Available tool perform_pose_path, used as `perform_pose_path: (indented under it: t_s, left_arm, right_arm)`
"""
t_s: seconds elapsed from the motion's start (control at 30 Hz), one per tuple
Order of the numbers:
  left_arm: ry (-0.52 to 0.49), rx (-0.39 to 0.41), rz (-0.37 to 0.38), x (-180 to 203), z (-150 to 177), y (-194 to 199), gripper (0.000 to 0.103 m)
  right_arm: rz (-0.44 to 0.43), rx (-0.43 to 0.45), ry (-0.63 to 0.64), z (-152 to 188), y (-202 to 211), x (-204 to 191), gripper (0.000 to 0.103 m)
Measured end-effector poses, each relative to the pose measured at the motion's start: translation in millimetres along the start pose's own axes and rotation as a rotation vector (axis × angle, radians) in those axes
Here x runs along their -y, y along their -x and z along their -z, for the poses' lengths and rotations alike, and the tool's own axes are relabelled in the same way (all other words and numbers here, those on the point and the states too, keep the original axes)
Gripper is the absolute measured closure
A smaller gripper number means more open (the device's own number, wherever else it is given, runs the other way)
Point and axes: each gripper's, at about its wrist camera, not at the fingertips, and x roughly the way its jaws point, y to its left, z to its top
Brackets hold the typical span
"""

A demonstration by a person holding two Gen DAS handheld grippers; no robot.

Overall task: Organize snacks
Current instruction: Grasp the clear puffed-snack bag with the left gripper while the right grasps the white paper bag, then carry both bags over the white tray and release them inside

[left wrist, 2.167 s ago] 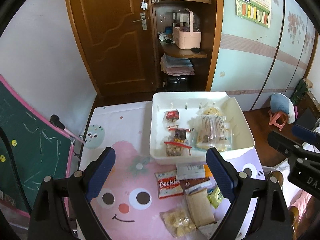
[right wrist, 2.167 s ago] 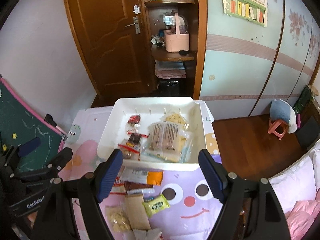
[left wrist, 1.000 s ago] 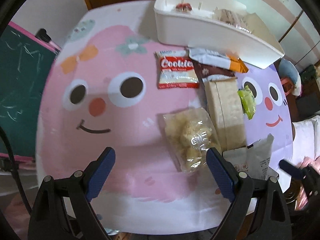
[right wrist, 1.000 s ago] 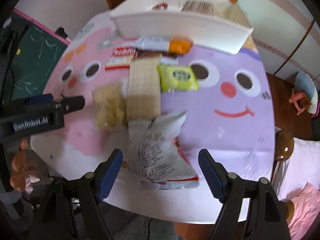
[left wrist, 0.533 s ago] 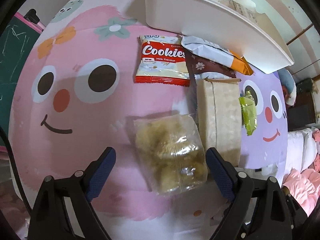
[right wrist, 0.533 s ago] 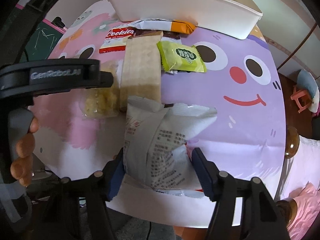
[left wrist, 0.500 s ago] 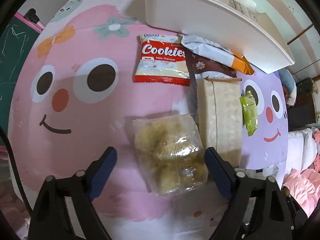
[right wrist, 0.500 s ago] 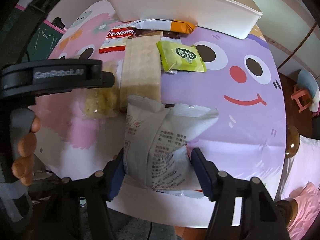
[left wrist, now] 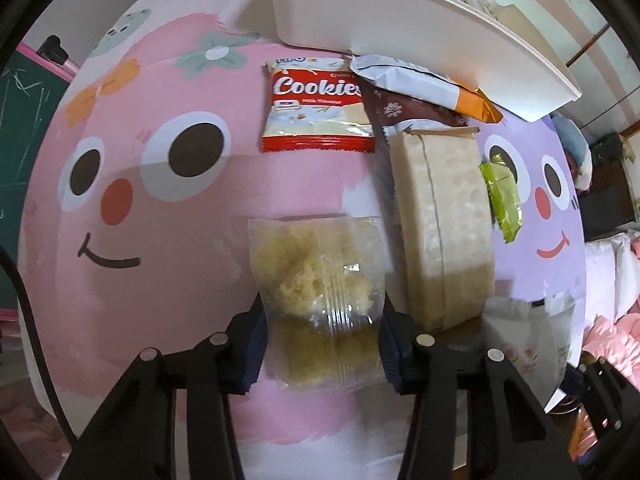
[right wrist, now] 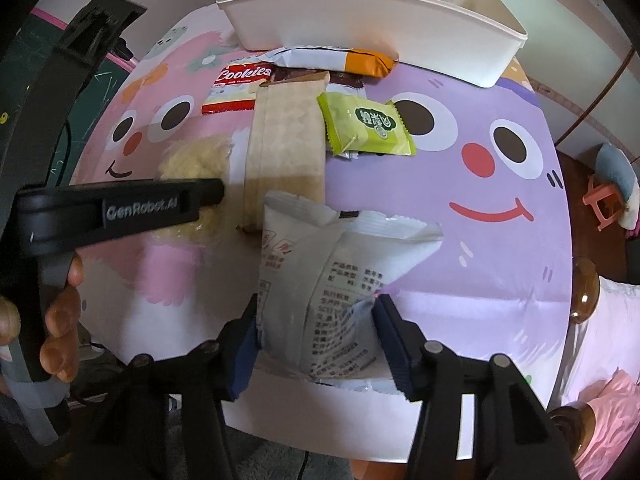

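Note:
On the cartoon-face table mat, a clear bag of pale crumbly snacks [left wrist: 316,276] lies between the blue pads of my left gripper [left wrist: 322,344]. Its jaws are closing and both pads touch the bag's sides. My right gripper [right wrist: 316,344] points down at a white printed packet [right wrist: 320,272]. Those jaws are closing too, and the pads crease the packet. A white bin [left wrist: 400,20] holding several snacks stands at the far edge.
Between the bin and the grippers lie a red Cookies pack [left wrist: 316,116], a white-and-orange packet [left wrist: 420,84], a brown packet [left wrist: 400,112], a long tan packet [left wrist: 440,220] and a green packet [right wrist: 368,124]. A person's hand [right wrist: 60,320] holds the left gripper. The table's near edge is just below the grippers.
Both grippers have come down close to the table. The left jaws narrowed from wide apart onto the clear bag. The right jaws narrowed onto the white packet.

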Motion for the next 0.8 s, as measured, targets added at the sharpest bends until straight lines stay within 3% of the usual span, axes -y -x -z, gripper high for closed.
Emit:
perform_pose_path:
  t_s: [0.4, 0.8]
  left_arm:
    - [-0.024, 0.062, -0.046, -9, 2, 53, 0.058]
    - [-0.103, 0.219, -0.038, 14, -39, 133, 0.058]
  right_arm:
    - [-0.039, 0.075, -0.024, -22, 35, 4, 0.056]
    - [-0.045, 0.222, -0.061, -66, 96, 16, 0.056]
